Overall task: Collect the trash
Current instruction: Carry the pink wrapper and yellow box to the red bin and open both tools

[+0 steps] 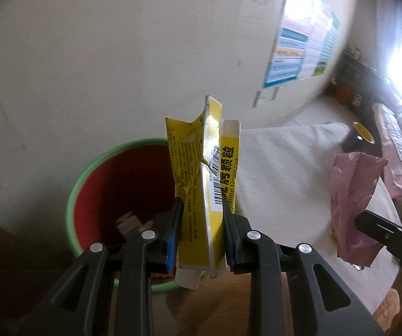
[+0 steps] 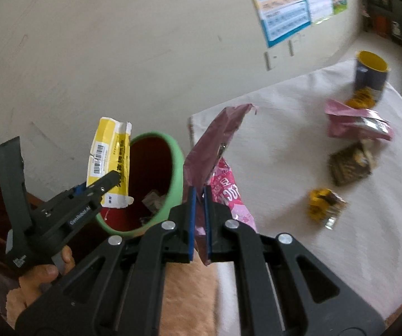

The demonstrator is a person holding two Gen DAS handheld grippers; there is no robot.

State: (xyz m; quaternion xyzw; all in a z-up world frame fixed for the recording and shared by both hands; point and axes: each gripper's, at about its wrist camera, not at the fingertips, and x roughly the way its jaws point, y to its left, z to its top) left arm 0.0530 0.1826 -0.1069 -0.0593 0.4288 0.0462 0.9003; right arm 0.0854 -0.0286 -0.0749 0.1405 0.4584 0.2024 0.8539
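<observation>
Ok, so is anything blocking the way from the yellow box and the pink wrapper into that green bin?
Nothing visible does. The left claw holds the flattened yellow box at the open mouth of the green bin. The right claw holds the pink wrapper beside the rim, with only air between. The bin holds just a few scraps.

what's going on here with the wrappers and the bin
A person is clearing trash with a pair of tongs in each hand. The left tongs are shut on a torn yellow box, held near the green-rimmed bin, which already has scraps inside. The right tongs are shut on a pink wrapper. More wrappers and a dark cup sit on the white cloth.
</observation>
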